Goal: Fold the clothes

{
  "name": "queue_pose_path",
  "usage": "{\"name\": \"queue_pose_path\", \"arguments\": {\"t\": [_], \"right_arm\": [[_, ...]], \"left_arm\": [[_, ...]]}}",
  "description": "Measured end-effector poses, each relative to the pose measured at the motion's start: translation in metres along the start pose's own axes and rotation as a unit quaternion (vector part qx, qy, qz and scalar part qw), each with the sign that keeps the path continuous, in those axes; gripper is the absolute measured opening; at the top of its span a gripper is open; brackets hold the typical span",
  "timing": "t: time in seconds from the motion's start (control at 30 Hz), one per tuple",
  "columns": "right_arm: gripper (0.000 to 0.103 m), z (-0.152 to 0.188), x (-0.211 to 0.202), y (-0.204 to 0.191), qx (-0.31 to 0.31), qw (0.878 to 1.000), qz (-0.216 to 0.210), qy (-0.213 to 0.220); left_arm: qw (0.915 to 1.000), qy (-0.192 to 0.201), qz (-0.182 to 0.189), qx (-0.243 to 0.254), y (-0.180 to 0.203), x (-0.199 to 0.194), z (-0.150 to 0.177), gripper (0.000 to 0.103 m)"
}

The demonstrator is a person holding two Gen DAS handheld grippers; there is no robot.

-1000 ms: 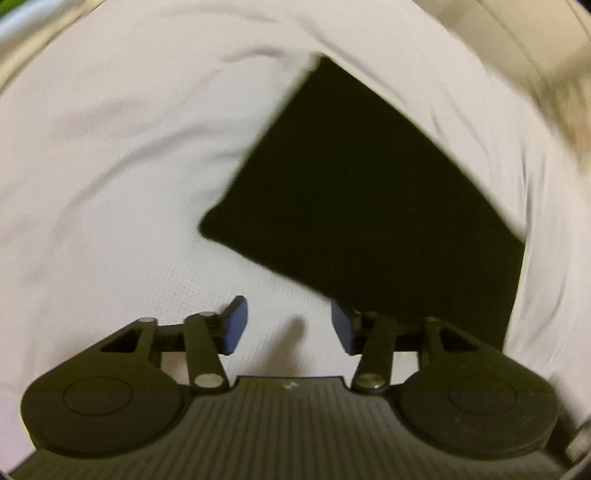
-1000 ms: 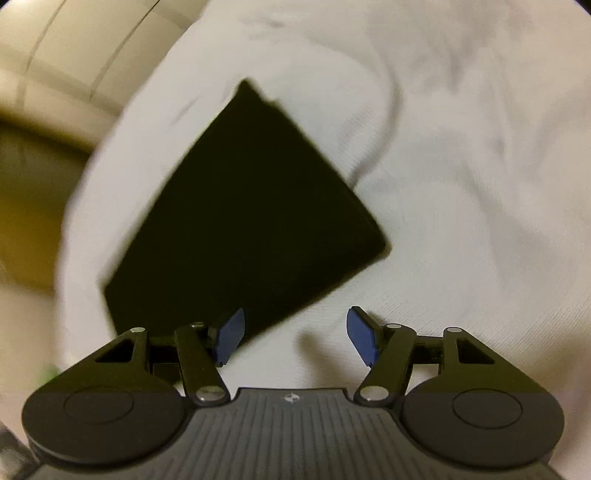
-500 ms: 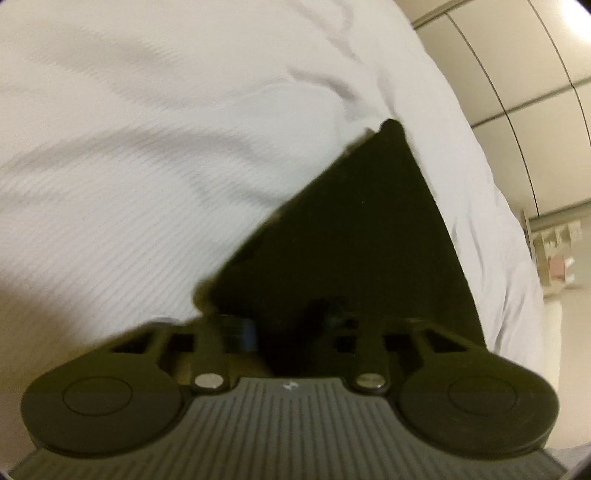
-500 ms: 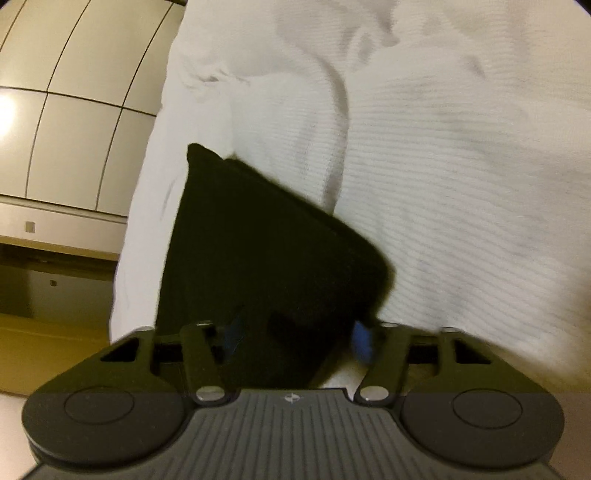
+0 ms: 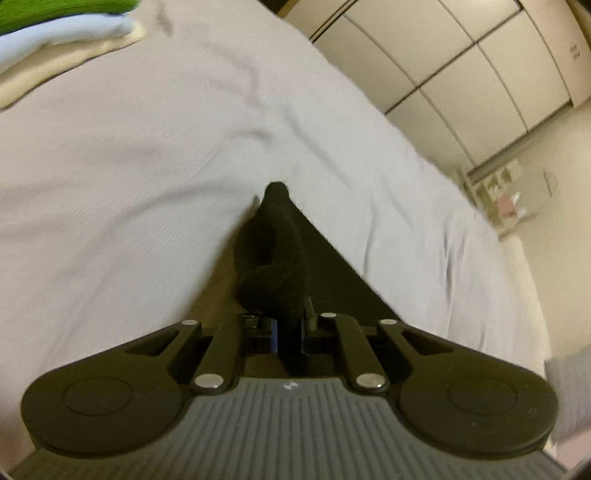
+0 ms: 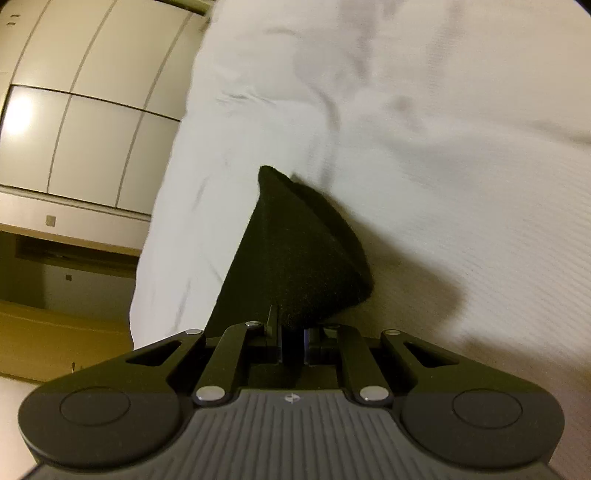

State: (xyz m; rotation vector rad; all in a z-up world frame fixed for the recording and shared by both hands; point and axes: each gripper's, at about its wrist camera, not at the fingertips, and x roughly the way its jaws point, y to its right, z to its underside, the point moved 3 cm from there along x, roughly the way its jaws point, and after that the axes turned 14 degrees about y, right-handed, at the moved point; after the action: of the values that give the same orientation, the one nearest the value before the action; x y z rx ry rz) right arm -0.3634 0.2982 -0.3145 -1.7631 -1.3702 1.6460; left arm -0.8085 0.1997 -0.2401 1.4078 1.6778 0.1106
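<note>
A black folded garment (image 5: 280, 258) lies on a white bed sheet (image 5: 129, 184). My left gripper (image 5: 288, 332) is shut on its near corner, and the cloth curls up from the jaws into a roll. In the right wrist view the same black garment (image 6: 295, 258) rises as a cone from my right gripper (image 6: 293, 343), which is shut on another corner of it. The far part of the garment rests on the sheet (image 6: 443, 147). The blue pads are mostly hidden by the cloth.
A stack of folded clothes (image 5: 55, 29), green, light blue and cream, lies at the far left of the bed. Cream wardrobe doors (image 5: 461, 74) stand beyond the bed's right edge, and they show in the right wrist view (image 6: 74, 110) past the left edge.
Both grippers were open above the flat black garment. They came down onto its near corners, shut on them, and have lifted the cloth so that it curls up off the sheet.
</note>
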Motion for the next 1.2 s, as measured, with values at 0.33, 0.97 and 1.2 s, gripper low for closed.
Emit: {"name": "queue_pose_path", "arguments": {"t": [0.33, 0.97, 1.2], "right_arm": [[0.009, 0.024, -0.070, 0.075, -0.026, 0.998, -0.057, 0.013], [0.031, 0.037, -0.101, 0.145, 0.056, 0.991, -0.071, 0.093], [0.050, 0.057, -0.103, 0.118, 0.024, 0.991, -0.098, 0.084]], "left_arm": [[0.9984, 0.039, 0.037, 0.016, -0.058, -0.059, 0.063, 0.008], [0.9906, 0.043, 0.025, 0.127, -0.082, -0.095, 0.095, 0.007], [0.9545, 0.041, 0.009, 0.295, -0.029, -0.101, 0.091, 0.015]]}}
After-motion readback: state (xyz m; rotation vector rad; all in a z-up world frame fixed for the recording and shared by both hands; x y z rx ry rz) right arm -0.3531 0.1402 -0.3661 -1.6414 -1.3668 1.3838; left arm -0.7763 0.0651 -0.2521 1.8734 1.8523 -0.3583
